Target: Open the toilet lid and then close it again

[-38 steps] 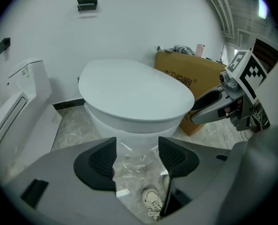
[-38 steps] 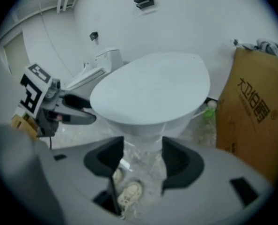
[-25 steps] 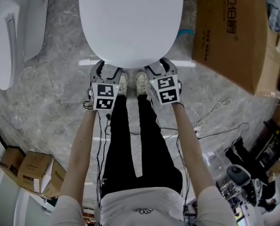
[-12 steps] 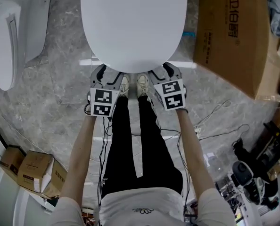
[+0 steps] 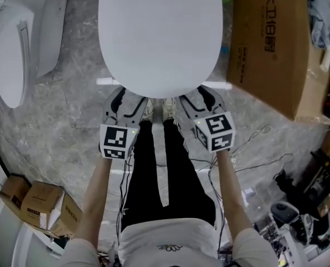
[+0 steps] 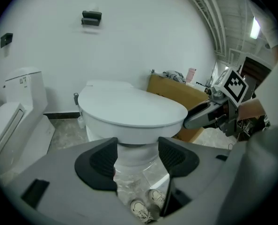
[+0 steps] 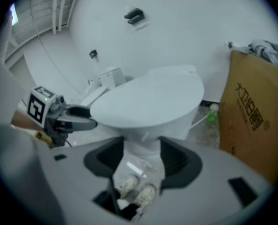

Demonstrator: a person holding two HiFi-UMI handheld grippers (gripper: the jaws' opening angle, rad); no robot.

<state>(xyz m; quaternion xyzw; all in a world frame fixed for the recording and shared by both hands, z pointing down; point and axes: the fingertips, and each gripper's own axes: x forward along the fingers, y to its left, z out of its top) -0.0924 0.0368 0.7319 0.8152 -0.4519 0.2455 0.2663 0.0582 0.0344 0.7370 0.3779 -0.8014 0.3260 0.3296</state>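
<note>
The white toilet stands straight ahead with its lid down flat. My left gripper hovers just in front of the bowl's front left rim, open, with only the pedestal and floor showing between its jaws. On the front right my right gripper is open too and holds nothing. Neither touches the lid. Each gripper shows in the other's view: the right gripper and the left gripper both sit beside the lid's front edge.
A large cardboard box stands close on the toilet's right. A second white toilet is at the left. Small cartons sit at lower left, cables trail over the marble floor, and the person's shoes are under the bowl's front.
Both grippers have drawn back from the lid's front edge toward the person, spreading slightly apart. The lid stays down.
</note>
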